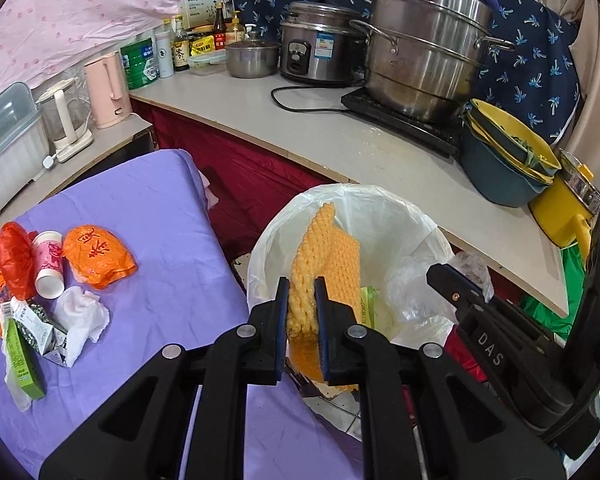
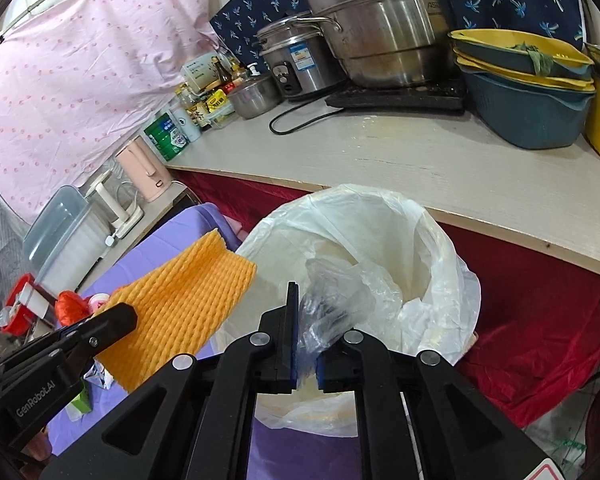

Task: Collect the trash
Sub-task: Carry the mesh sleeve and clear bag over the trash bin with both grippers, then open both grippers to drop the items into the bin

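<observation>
My left gripper [image 1: 302,284] is shut on a yellow foam net sleeve [image 1: 326,256] and holds it over the mouth of a bin lined with a white bag [image 1: 284,220]. The sleeve also shows in the right wrist view [image 2: 180,308]. My right gripper [image 2: 306,312] is shut on a crumpled clear plastic bag [image 2: 340,296] above the same bin [image 2: 420,240]; the right gripper shows in the left wrist view [image 1: 452,280]. On the purple table [image 1: 160,220] lie an orange wrapper [image 1: 98,256], a red bag [image 1: 14,260], a paper cup [image 1: 49,264], a white tissue [image 1: 82,312] and a green carton [image 1: 24,360].
A grey counter [image 1: 340,136] behind the bin holds a large steel steamer pot [image 1: 424,48], a rice cooker [image 1: 320,44], stacked blue and yellow basins [image 1: 504,160], bottles and a pink kettle [image 1: 106,88]. Red cloth [image 2: 540,320] hangs below the counter.
</observation>
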The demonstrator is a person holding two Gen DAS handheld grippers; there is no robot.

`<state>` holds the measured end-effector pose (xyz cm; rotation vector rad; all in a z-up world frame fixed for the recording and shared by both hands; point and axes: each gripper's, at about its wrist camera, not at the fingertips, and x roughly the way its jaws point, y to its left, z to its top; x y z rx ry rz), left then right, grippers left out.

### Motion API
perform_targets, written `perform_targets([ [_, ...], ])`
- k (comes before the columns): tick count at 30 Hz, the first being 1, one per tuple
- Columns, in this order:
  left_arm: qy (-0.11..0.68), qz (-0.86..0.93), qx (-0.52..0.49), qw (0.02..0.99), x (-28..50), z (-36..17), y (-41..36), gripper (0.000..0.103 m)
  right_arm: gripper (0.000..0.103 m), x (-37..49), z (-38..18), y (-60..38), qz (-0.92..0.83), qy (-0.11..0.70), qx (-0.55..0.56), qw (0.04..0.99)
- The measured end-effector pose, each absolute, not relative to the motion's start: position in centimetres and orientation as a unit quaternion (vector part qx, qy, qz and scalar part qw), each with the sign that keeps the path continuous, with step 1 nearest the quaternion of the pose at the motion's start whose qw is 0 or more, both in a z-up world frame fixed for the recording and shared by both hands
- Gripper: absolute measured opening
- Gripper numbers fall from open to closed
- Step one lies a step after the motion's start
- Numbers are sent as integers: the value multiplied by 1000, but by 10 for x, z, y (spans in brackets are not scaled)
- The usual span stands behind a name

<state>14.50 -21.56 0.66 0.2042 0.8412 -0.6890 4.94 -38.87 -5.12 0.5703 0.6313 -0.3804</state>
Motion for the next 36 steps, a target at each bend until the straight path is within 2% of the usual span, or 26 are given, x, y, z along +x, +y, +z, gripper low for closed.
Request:
perform_targets([
  [3,401,-330,96,849,148,5,-221,13,12,49,-53,-390,-184,306,275,893],
  [4,403,-331,95,848,149,4,-223,14,16,49,-53,-390,-184,307,275,892],
  [6,410,-335,88,844,153,3,-225,21,28,48,-53,-391,-183,305,280,892],
  [7,414,-336,82,842,155,2,-225,28,34,47,-52,-392,-186,301,280,892],
  [9,411,-336,77,844,156,4,-226,35,38,46,-49,-392,-189,297,279,894],
  [13,405,-334,77,848,158,8,-226,43,40,50,-46,-392,-186,297,277,895],
  [23,404,-312,62,858,164,11,-200,45,43,59,-73,-382,-176,333,278,884],
  [36,416,-292,55,859,151,-2,-159,47,43,17,-93,-369,-193,351,288,870],
])
